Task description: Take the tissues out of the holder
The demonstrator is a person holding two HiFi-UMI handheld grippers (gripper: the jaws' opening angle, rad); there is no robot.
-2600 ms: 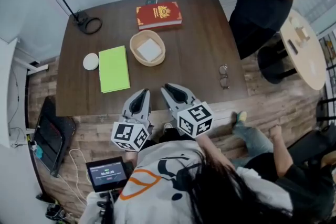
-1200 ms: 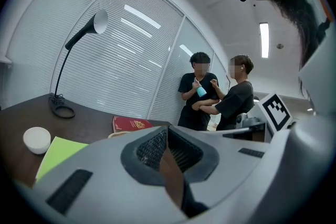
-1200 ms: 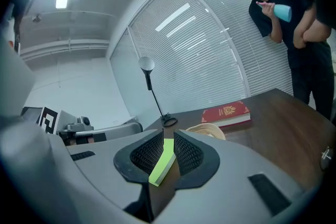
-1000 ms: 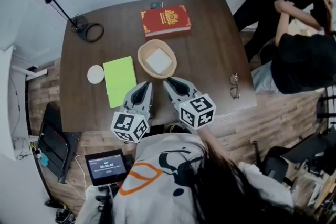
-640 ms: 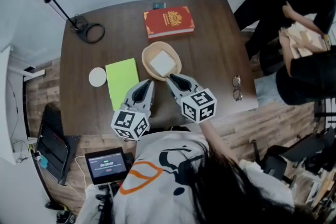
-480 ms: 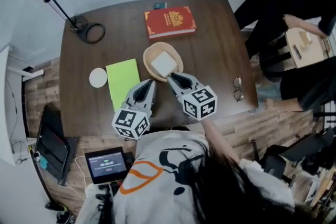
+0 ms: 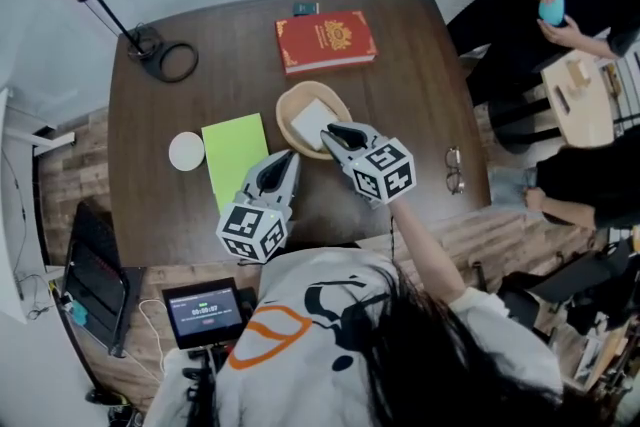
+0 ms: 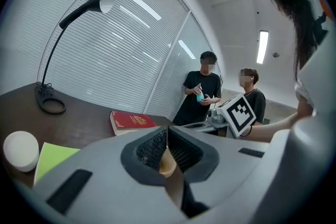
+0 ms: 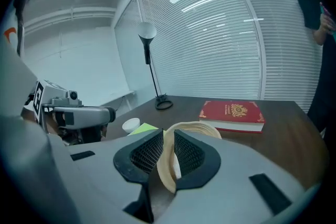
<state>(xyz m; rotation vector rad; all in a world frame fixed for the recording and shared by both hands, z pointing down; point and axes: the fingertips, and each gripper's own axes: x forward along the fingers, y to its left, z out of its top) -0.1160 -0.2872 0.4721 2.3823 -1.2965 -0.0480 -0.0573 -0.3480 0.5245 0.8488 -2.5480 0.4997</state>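
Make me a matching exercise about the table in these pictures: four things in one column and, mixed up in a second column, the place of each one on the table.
Things
1. red book
2. green pad
3. eyeglasses
4. lamp base

Places
a. near the right edge of the table
b. at the far left corner
c. at the far edge, beyond the wicker holder
d. between the white disc and the wicker holder

Pairs: 1-c, 2-d, 3-a, 4-b
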